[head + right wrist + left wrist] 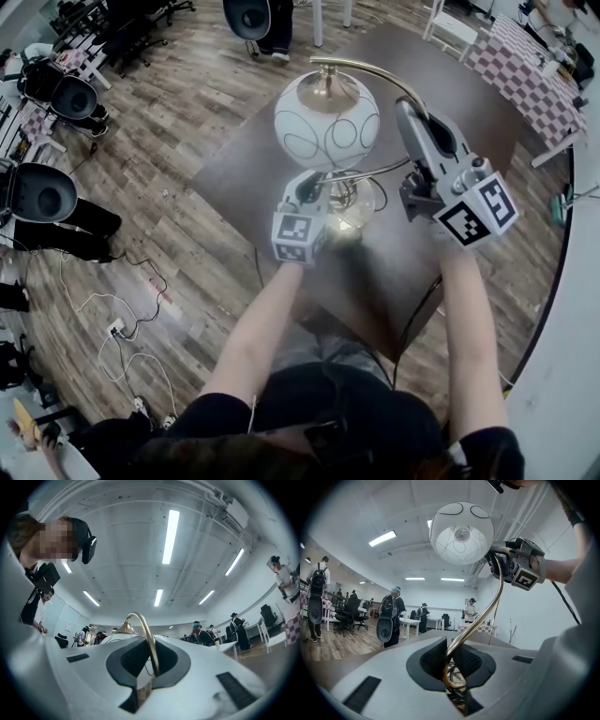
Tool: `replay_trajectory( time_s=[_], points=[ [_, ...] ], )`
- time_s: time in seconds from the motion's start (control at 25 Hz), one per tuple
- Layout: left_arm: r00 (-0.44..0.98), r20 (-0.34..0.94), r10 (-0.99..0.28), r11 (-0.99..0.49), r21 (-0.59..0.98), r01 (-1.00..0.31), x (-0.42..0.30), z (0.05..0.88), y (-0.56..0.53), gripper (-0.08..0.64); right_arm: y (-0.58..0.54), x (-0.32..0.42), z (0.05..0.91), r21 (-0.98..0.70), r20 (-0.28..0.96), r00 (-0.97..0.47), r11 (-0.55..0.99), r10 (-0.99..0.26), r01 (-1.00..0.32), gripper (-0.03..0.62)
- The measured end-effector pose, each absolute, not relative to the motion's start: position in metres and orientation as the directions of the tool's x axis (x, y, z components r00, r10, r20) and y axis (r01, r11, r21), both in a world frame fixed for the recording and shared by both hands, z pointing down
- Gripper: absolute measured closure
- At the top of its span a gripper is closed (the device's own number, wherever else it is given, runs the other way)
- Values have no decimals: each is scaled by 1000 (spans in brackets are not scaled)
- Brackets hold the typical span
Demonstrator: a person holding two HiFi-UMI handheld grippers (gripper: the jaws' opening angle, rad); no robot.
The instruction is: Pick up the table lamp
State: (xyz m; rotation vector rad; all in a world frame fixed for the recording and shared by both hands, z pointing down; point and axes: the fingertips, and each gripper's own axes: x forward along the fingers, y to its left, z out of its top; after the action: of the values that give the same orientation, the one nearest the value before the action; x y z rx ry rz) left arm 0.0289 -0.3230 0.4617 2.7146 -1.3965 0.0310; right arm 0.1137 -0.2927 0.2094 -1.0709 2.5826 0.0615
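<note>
Brass-stemmed table lamp with a round white glass shade (pixel 326 120) is held over a dark brown surface (pixel 239 173) by a person using two tools. Low on the curved stem, the left hand-held gripper (pixel 317 186) has its jaws clamped. Higher up, the right hand-held gripper (pixel 410 105) is closed tight on the stem's arch, beside the shade.

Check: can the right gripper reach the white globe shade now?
Probably not: the right gripper is shut on the lamp's brass arm next to the globe shade, and must let go first.
</note>
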Motion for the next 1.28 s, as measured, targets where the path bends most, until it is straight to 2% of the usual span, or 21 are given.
replay_trajectory(
  time_s=[1.28],
  points=[
    [603, 70, -795, -600, 64, -798, 33, 415, -330, 514, -293, 113, 159, -62, -332, -664, 718, -670, -694, 592]
  ],
)
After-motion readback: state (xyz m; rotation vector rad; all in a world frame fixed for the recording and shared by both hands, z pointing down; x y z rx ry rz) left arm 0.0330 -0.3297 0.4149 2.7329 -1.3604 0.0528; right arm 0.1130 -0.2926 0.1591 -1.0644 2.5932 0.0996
